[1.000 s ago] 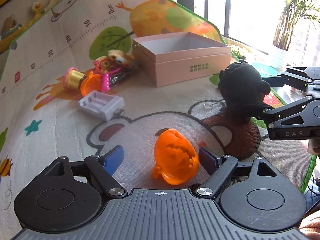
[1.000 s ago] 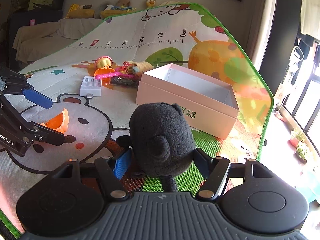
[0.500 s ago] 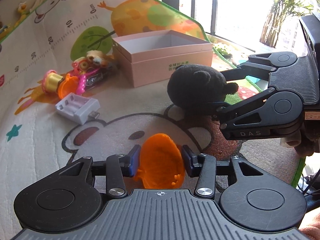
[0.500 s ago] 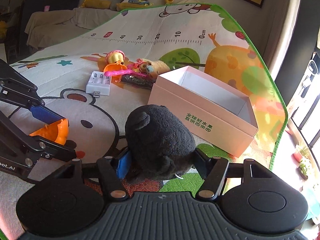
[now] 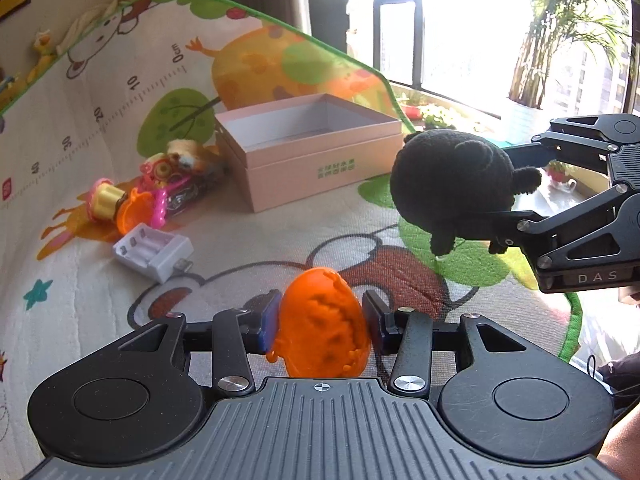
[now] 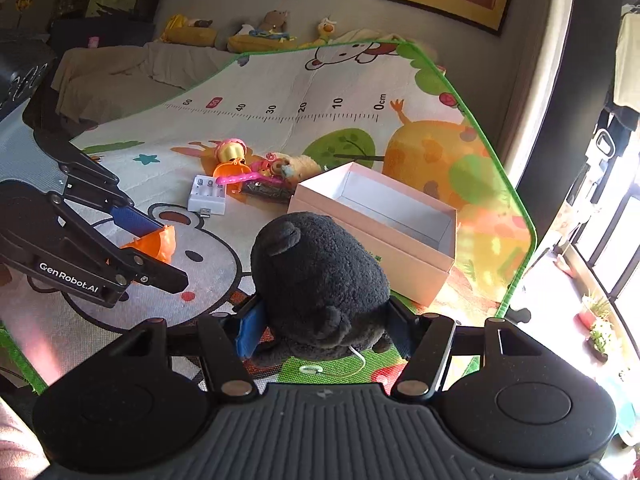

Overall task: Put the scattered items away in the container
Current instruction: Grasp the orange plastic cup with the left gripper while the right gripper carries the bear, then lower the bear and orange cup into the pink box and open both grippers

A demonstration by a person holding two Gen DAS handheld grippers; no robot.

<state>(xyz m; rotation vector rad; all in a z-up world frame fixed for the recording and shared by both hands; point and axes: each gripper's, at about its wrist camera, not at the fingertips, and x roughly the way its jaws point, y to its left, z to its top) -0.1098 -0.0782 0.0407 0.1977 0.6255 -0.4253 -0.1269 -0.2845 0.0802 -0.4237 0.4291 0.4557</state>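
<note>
Fingers (image 5: 270, 322) of the left gripper (image 5: 322, 322) clamp an orange toy (image 5: 322, 320) above the mat (image 5: 280, 236). Those of the right gripper (image 6: 324, 328) clamp a black plush (image 6: 320, 276), also lifted off the mat. Beyond lies a white charger (image 5: 154, 250), then a toy pile (image 5: 160, 184) beside the open, empty pink box (image 5: 320, 160).

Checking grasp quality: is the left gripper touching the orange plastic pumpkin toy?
Touching. In the left wrist view both pads of the left gripper press against the sides of the orange plastic pumpkin toy, with no gap.
</note>
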